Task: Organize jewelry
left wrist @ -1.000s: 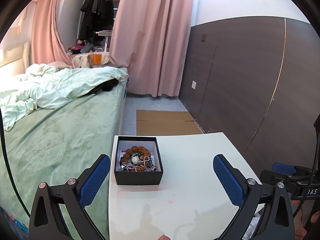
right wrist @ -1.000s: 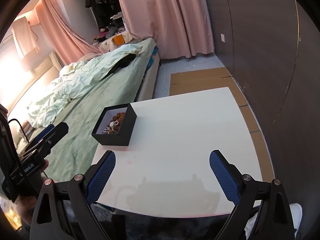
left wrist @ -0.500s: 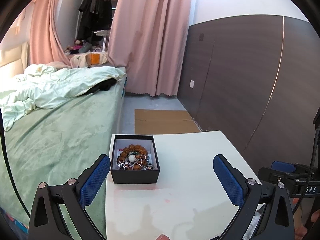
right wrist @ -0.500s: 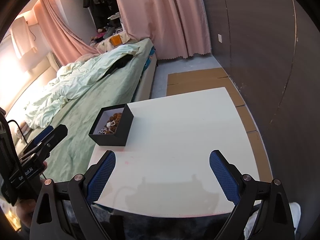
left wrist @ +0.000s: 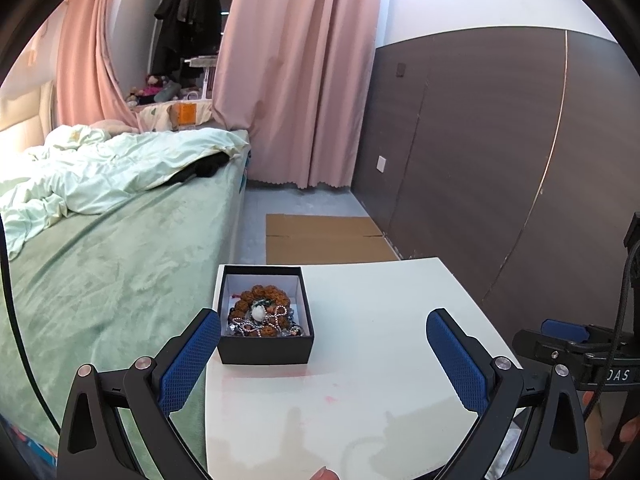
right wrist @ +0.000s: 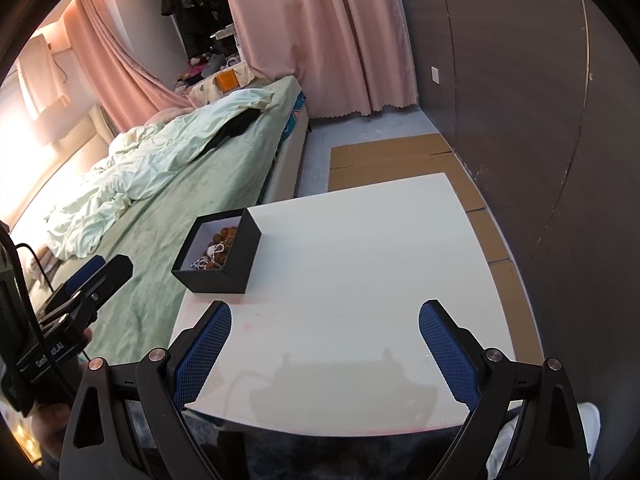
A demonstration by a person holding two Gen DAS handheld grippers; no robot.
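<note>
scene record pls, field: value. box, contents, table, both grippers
box: black box, lid off, near the left edge of the white table
contents: brown bead bracelet, silver chain, tangled together
left hand-held gripper: open, empty, above the table, short of the box
right hand-held gripper: open, empty, over bare tabletop
beside table: green bed

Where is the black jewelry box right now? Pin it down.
The black jewelry box sits on the white table at its left edge beside the bed, ahead of the left tool.
</note>
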